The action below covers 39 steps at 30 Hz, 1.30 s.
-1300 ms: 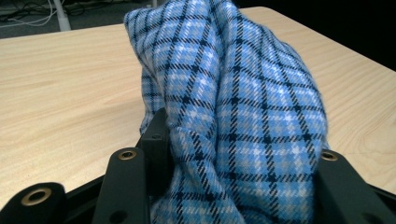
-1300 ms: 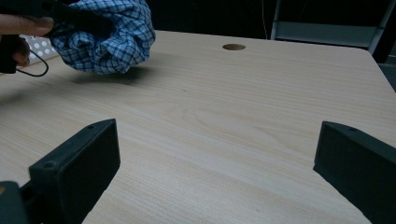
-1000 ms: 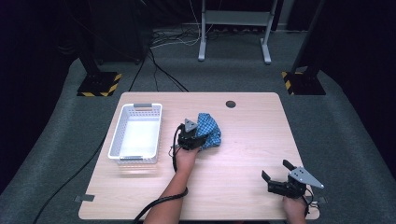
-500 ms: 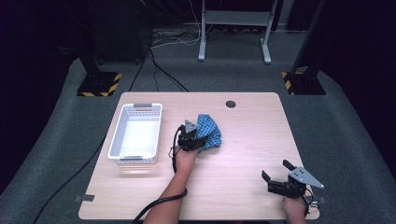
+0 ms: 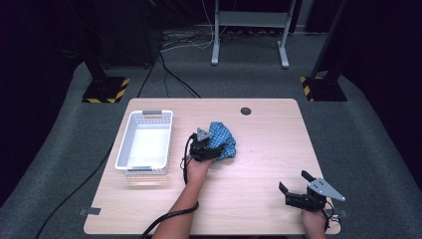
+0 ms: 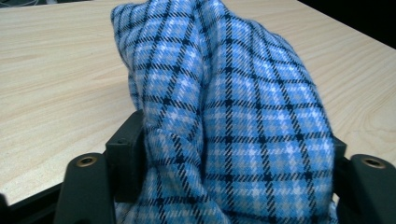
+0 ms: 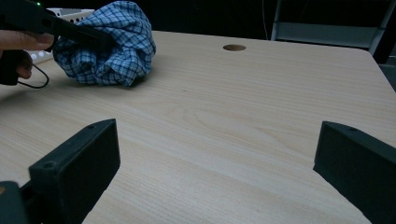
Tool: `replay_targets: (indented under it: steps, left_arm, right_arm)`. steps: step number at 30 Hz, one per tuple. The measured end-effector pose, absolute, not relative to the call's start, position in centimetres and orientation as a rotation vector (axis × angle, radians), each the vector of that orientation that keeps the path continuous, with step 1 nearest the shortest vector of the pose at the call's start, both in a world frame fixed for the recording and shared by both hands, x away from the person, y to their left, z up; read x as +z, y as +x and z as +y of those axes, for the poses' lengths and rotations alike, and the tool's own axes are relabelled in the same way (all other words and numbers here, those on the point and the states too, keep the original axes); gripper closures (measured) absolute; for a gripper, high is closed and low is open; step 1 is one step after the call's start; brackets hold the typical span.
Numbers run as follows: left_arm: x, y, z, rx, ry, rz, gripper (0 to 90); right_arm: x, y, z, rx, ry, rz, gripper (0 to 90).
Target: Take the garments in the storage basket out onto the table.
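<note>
The left tongs [image 5: 211, 144] grip the bunched blue checked cloth [image 5: 222, 140] at mid-frame on the surface [image 5: 259, 149], the right tongs [image 5: 293, 183] gape idle at lower right, so the grasp looks done, with the white basket [image 5: 144, 118] unfilled.

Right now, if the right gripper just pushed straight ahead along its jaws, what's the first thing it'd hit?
Probably nothing on the table. The right gripper, jaws wide open, faces bare table. The blue checked cloth, held by the left gripper, sits well left of that line; the round hole lies roughly ahead. Depth is uncertain.
</note>
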<state>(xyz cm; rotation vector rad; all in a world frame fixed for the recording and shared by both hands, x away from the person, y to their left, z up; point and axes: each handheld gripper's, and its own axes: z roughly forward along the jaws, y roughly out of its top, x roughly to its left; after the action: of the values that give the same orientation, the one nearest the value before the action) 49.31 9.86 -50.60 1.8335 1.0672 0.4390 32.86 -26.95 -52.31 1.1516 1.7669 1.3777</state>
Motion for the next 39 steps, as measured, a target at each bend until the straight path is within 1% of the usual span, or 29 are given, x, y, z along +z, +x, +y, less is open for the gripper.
replay_targets:
  steps: [6, 17, 18, 39]
  left_arm:
    - [-50.50, 49.26, 10.01, 0.458, 1.834, 1.087, 19.0]
    - [-50.45, 49.09, 10.33, 0.475, 1.848, 1.114, 13.4]
    - [-50.43, 49.07, 10.35, 0.477, 1.846, 1.122, 11.7]
    - [-49.72, 48.91, 10.60, 0.488, 1.838, 1.114, 9.8]
  right_arm:
    - [-52.31, 32.85, -26.94, 1.377, 1.151, 1.767, 0.0]
    - [-52.30, 32.84, -26.91, 1.375, 1.149, 1.768, 0.0]
    - [-52.31, 32.84, -26.92, 1.375, 1.148, 1.768, 0.0]
    - [-52.31, 32.80, -26.90, 1.373, 1.148, 1.763, 0.0]
